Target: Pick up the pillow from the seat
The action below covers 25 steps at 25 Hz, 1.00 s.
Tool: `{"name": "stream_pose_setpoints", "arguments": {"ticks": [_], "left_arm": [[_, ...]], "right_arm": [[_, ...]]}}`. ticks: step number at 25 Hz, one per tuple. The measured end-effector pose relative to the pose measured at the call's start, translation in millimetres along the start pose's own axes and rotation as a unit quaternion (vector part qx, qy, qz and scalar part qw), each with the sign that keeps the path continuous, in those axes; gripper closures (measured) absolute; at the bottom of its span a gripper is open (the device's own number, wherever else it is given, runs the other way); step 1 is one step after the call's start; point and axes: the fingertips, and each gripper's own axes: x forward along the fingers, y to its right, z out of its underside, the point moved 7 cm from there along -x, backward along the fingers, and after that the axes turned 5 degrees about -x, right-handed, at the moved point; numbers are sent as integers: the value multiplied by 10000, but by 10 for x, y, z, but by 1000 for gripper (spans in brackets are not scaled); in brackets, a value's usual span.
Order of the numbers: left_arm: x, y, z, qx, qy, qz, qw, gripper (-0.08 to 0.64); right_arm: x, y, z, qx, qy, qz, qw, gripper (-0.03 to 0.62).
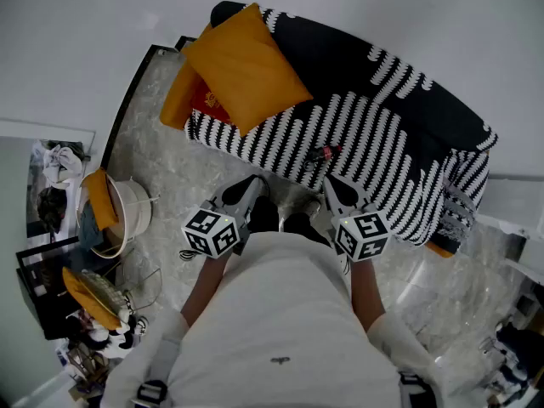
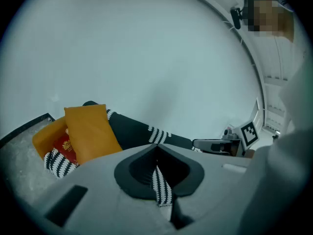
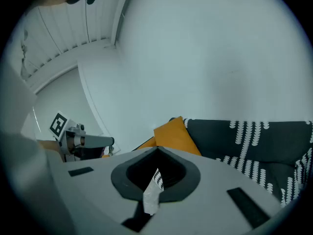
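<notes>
Facing a black sofa with white dashed stripes [image 1: 374, 134], grey marbled floor [image 1: 170, 164] underfoot.

Far left on the floor: round white bucket [image 1: 136, 215], orange cloth [image 1: 100, 198] draped over its rim.

Left end of the seat: big square orange pillow [image 1: 246, 66], leaning up against the backrest. A second orange pillow [image 1: 178, 96] sits behind it at the sofa's end. A flat red item [image 1: 208, 102] shows between the two; can't tell what it is. The square pillow is well apart from both of my grippers, nothing touching it.

My left gripper [image 1: 249, 185] is low by my waist, pointing at the seat. Fingers are pinched narrow, only a thin slit between them with striped fabric showing through. Nothing held. Left marker cube [image 1: 211, 231] faces up. In the left gripper view the pillow sits left of the fingers.

My right gripper [image 1: 338, 187] is the same: low, fingers nearly together, thin slit, empty. Right marker cube [image 1: 364, 235] faces up. In the right gripper view the pillow sits just above the fingers, with the sofa back running off right.

Small red-and-dark object [image 1: 323, 153] lies on the seat ahead of the right gripper; too small to identify.
</notes>
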Motion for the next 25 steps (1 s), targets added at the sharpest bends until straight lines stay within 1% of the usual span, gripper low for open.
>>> {"name": "stream_pose_setpoints", "arguments": {"ticks": [9, 13, 15, 18, 21, 25], "left_arm": [[58, 62, 134, -46, -204, 24, 9998, 551], [106, 112, 170, -58, -229, 47, 9997, 551], [135, 131, 198, -54, -254, 48, 9997, 552], [189, 179, 271, -60, -342, 54, 9994, 551], [264, 239, 319, -60, -428, 140, 9990, 551], [375, 248, 262, 15, -458, 272, 9986, 551]], "right_arm": [[-96, 18, 105, 30, -9, 3, 10000, 588], [-181, 76, 160, 356, 109, -144, 9992, 588], [-223, 107, 173, 411, 163, -147, 9989, 588], [-287, 153, 210, 312, 91, -7, 9995, 588], [-361, 204, 254, 406, 100, 151, 9990, 588], [-380, 271, 256, 456, 126, 422, 9980, 588]]}}
